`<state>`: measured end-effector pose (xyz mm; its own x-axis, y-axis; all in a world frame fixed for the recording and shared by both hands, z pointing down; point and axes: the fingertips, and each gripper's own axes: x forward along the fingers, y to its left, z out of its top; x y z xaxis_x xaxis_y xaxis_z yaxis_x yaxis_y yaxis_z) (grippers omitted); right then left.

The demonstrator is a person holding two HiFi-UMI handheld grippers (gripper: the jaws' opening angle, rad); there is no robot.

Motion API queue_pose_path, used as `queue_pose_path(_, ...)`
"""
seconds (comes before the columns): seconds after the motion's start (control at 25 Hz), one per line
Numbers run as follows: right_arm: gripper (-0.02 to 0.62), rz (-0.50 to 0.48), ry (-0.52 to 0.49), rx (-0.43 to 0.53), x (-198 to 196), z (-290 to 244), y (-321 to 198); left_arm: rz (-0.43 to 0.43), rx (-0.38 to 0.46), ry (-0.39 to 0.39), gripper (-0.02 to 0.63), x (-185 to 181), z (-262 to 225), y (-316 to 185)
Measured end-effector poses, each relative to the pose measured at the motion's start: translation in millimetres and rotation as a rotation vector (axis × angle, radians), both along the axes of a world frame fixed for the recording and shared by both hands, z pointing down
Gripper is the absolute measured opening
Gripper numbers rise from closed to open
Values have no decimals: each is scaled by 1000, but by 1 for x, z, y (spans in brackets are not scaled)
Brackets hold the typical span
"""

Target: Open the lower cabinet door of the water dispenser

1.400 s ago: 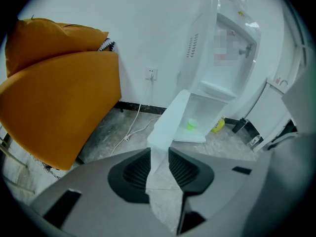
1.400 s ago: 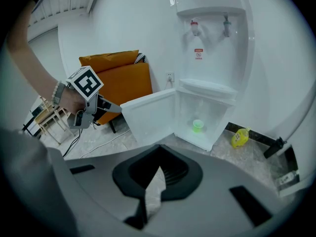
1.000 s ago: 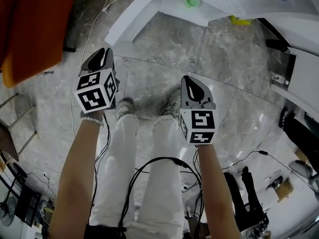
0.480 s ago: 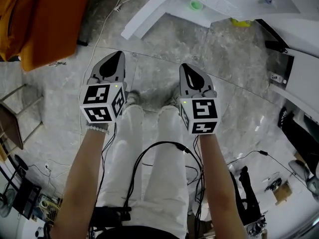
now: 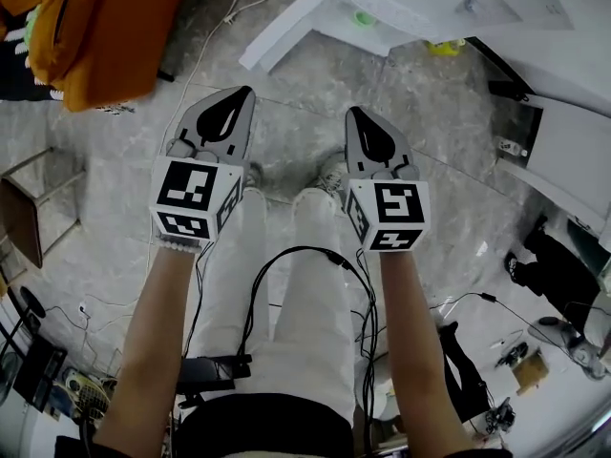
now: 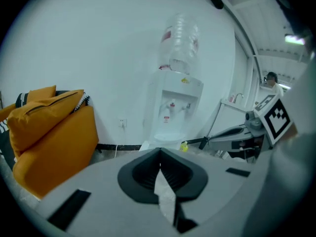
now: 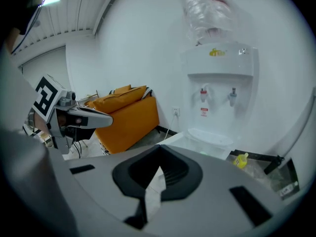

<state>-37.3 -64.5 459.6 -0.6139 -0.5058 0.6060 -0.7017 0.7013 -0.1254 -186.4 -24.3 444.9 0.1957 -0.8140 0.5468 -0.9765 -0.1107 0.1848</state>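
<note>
- One orange sofa (image 5: 105, 27) at the far left, against the white wall.
- Two grippers, one per hand, side by side over the grey stone floor (image 5: 458, 160), both pointing ahead and somewhat down.
- Left gripper (image 5: 241, 95): claw clenched, pads together, nothing between them.
- Right gripper (image 5: 355, 114): claw likewise clenched and empty.
- Two legs in white trousers (image 5: 305, 294) below and between the grippers.
- One water dispenser (image 7: 219, 88), ahead and a little to the right, backed against the white wall and well apart from both grippers.
- Dispenser stands upright, long axis vertical, front facing the person.
- Two taps (image 7: 203, 94) on its front; one clear bottle (image 7: 205, 11) upended on top.
- Lower cabinet door sits behind the gripper bodies in the gripper views; open or closed, cannot tell.
- One small yellow bottle (image 7: 240, 160) on the floor just right of the dispenser's foot.
</note>
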Motion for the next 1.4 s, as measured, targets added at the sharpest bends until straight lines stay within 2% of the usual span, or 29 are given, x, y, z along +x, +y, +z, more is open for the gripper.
queue_pose_path(0.6, 5, 42, -57, 121, 14, -134, 11, 126, 109, -19, 12, 16, -140, 18)
queue_pose_path(1.0, 5, 46, -81, 204, 15, -204, 22, 153, 202, -65, 12, 6, -225, 23)
queue_pose_path(1.4, 5, 51, -136, 301, 4, -278, 37, 167, 302, -87, 13, -8, -290, 37)
